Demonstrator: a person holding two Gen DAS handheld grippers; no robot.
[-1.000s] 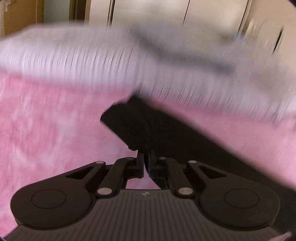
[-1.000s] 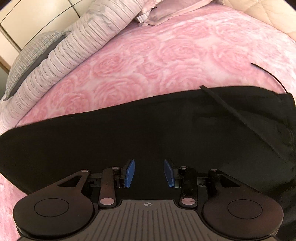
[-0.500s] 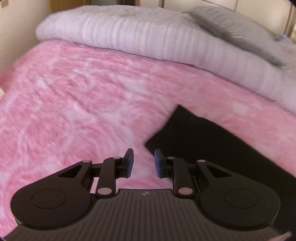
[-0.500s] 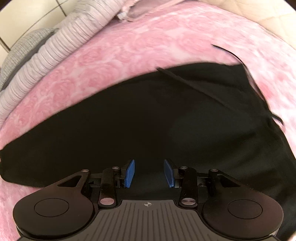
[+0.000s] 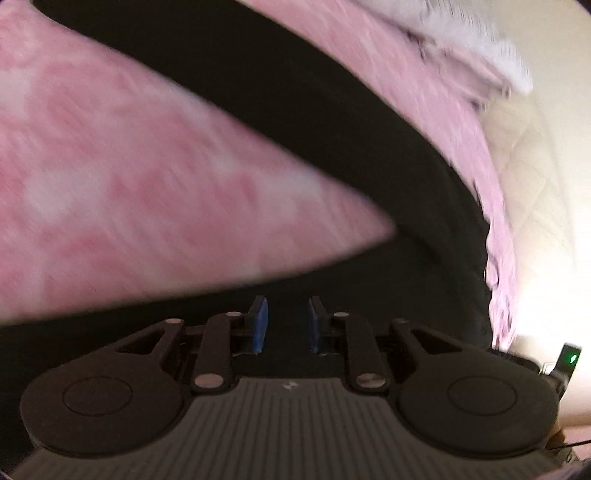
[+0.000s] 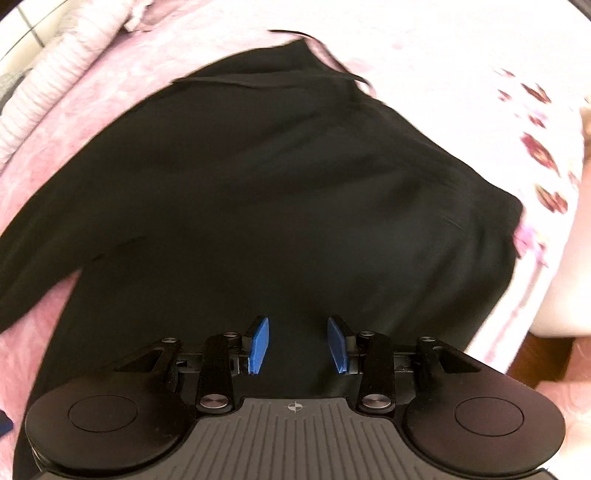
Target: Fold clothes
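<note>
A black garment (image 6: 280,192) lies spread on the pink rose-patterned bedspread (image 6: 74,110). A thin black drawstring (image 6: 288,34) trails from its far edge. In the left wrist view the garment (image 5: 295,92) shows as two long black bands that meet at the right, with pink bedspread (image 5: 129,192) between them; the view is blurred. My left gripper (image 5: 285,323) is open and empty over the near band. My right gripper (image 6: 297,343) is open and empty, just above the garment's near part.
A striped pale duvet (image 6: 48,85) lies along the far left of the bed. A cream quilted headboard or wall (image 5: 535,166) stands at the right. The bed's right edge (image 6: 546,258) drops off with a floral sheet.
My left gripper opened, let go of the black garment's end, and swung right over the garment. My right gripper stayed open and moved further over the garment toward its drawstring end.
</note>
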